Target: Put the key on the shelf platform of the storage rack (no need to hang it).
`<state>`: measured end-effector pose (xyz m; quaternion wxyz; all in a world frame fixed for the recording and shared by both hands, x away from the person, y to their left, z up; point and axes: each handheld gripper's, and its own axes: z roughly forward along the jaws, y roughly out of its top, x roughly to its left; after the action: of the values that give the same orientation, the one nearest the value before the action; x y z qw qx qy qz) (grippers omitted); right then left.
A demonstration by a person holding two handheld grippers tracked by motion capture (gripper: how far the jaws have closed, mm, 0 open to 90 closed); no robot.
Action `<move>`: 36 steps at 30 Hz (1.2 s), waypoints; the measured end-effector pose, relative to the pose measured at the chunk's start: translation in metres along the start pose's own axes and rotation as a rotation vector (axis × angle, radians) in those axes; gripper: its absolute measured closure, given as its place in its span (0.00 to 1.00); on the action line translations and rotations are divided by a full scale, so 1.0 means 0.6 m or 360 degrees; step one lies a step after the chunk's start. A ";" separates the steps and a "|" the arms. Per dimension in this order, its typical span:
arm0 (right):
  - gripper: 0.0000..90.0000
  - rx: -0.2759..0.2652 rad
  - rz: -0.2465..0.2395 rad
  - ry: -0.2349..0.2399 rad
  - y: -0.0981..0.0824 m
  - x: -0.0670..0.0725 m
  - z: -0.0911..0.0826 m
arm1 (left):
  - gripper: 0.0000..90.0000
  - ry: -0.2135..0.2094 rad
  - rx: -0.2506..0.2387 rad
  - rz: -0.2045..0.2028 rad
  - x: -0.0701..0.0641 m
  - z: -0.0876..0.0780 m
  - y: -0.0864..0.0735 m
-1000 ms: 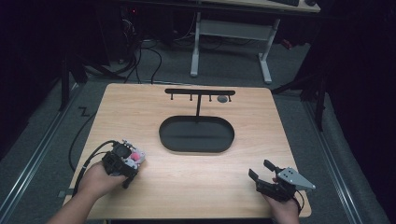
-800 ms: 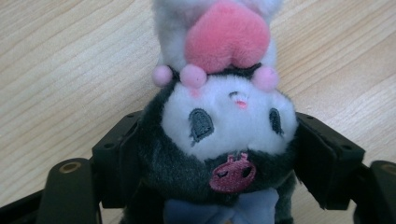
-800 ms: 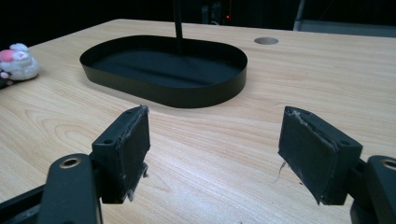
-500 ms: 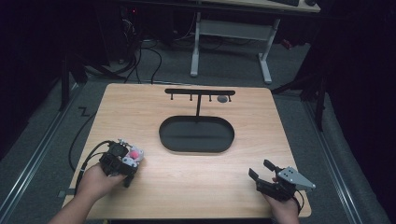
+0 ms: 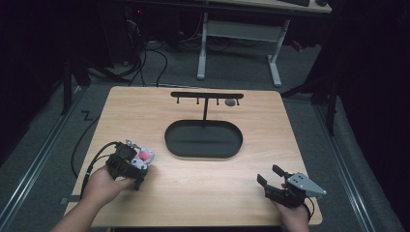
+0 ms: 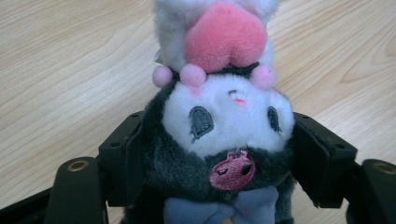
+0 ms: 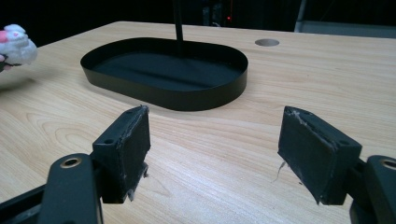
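High view showed the left tool at the near left of the worktop, pinching a small plush toy between its jaws. Against the frames from a second before, the left hand had barely shifted; the toy sat a little more toward the tray, its pink and white part turned more to the right. In the left gripper view the toy was clamped at both sides of its dark head, hanging upside down over the wood, with its upper end cut off by the top edge and its blue bow cut off at the bottom. At the middle of the worktop stood a black oval tray with a thin post rising to a bar of hooks; the hooks were too small to make out. At the near right, the right tool lay where it had been, jaws spread wide with nothing between them. The right gripper view showed frayed pads, the tray ahead, and the toy at the far left edge, partly cut off.
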<state>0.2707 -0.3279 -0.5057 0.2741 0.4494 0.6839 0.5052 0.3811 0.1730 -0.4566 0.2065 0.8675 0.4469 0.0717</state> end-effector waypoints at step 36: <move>0.28 -0.0010 0.0009 -0.0012 -0.001 -0.004 -0.008 | 0.31 -0.0056 0.0155 0.0124 -0.039 0.013 0.112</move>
<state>0.2673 -0.3321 -0.5047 0.2766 0.4524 0.6799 0.5066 0.4202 0.1174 -0.4339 0.1690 0.8944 0.4119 0.0426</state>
